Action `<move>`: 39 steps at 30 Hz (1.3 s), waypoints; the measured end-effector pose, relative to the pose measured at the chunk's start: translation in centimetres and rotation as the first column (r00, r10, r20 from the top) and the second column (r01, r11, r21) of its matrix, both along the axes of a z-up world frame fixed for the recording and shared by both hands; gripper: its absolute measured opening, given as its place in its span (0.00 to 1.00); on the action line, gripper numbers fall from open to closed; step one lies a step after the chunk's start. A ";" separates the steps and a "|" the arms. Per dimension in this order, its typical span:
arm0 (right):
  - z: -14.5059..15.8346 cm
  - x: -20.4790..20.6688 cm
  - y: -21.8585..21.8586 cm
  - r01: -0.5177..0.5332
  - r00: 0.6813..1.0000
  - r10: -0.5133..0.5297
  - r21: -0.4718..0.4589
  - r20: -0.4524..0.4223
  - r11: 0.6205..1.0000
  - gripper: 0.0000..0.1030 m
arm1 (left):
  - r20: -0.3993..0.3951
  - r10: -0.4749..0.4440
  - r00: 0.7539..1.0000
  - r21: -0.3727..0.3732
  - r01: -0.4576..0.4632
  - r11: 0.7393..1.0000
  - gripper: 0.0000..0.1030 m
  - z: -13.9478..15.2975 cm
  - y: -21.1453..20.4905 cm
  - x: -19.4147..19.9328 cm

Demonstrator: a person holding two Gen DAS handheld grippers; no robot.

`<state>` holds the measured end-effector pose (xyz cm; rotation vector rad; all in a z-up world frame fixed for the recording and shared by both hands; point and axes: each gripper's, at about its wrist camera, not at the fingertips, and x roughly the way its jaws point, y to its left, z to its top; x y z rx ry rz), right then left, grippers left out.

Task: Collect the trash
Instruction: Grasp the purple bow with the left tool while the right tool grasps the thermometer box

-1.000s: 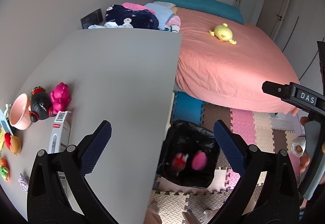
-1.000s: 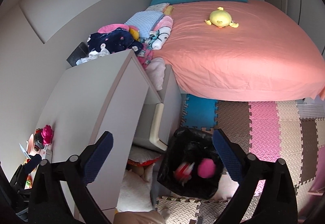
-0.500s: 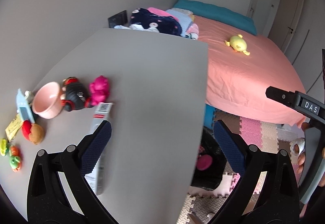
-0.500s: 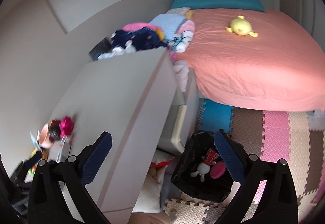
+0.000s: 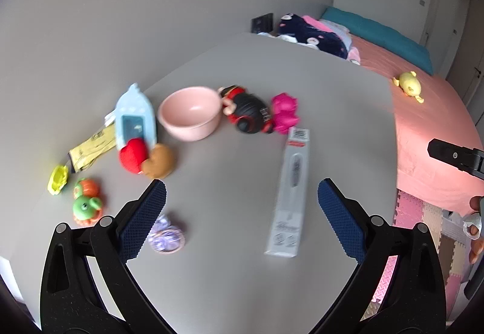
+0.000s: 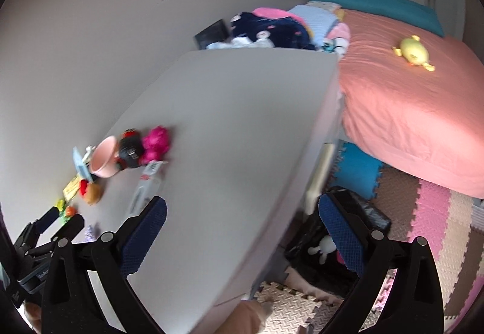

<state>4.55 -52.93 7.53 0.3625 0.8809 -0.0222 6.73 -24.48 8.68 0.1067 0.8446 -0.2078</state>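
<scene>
Swinging back from the bin: left gripper, fingers spread and empty, now over the table instead of the floor. Long grey box lies between its tips, likely next. Right gripper spread, empty. Bin bag below table edge already holds toys.

pink bowl, grey table, black bin bag.

I see a long grey box lying flat on the table, a crumpled purple wrapper near the front edge, and a yellow packet at the left. The black bin bag stands open on the floor, holding toys.
</scene>
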 end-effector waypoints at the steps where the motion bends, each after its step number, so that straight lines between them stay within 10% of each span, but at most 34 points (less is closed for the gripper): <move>1: -0.1 0.2 1.0 -0.017 1.000 0.017 0.008 0.000 1.000 0.97 | -0.006 0.007 1.000 -0.001 -0.007 1.000 0.94 -0.1 1.0 0.0; 14: -2.7 4.2 14.4 -0.191 0.979 0.191 -0.001 -0.067 0.982 0.90 | -0.080 0.031 0.996 0.060 -0.026 0.998 0.93 -5.2 8.3 1.0; 27: -6.7 6.5 16.3 -0.157 0.972 0.145 -0.049 -0.185 0.986 0.39 | -0.130 -0.052 0.990 0.126 0.068 0.990 0.49 -7.9 7.8 1.4; 39: -5.9 5.8 14.3 -0.155 0.977 0.147 -0.046 -0.156 0.987 0.28 | -0.147 -0.068 0.987 0.084 0.081 0.993 0.16 -7.9 7.3 1.4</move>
